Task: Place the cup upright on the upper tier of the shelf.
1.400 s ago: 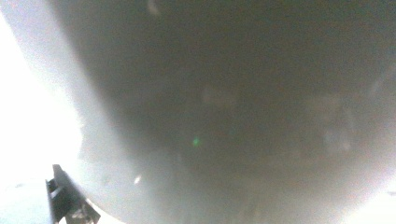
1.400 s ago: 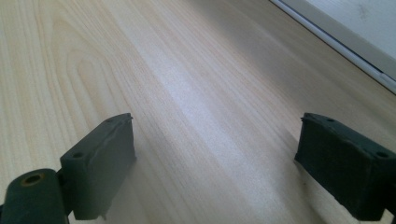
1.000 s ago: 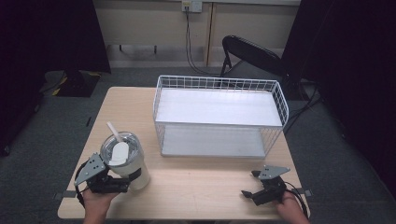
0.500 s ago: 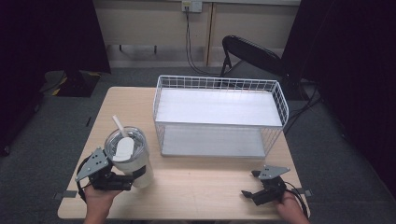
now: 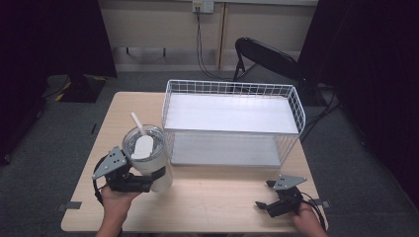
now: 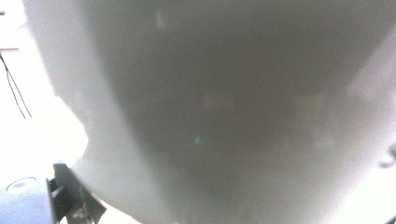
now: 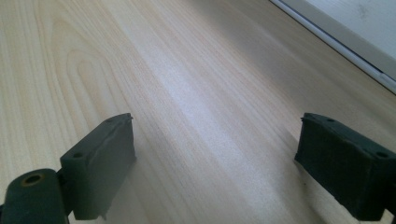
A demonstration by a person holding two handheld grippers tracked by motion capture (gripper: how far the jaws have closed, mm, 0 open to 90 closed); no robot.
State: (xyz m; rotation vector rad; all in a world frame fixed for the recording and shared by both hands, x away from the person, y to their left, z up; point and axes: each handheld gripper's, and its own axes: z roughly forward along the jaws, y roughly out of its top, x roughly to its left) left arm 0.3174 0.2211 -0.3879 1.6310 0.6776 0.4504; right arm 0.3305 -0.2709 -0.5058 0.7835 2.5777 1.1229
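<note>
A blurred grey tumbler [image 6: 224, 116] looms close, cables [image 6: 14, 88] beside it.

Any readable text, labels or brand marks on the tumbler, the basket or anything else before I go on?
None can be read.
Tumbler: no lettering visible from the high view; its wall is a grey blur in the left gripper view.
Basket: plain white wire, no label.
Table: bare wood.
Wall socket: too small to tell any marking.

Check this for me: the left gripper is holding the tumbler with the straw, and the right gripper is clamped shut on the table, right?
Not quite. The left gripper does hold the tumbler, but the right gripper is open, not clamped shut: the right gripper view shows its jaws wide apart over the bare table.
</note>
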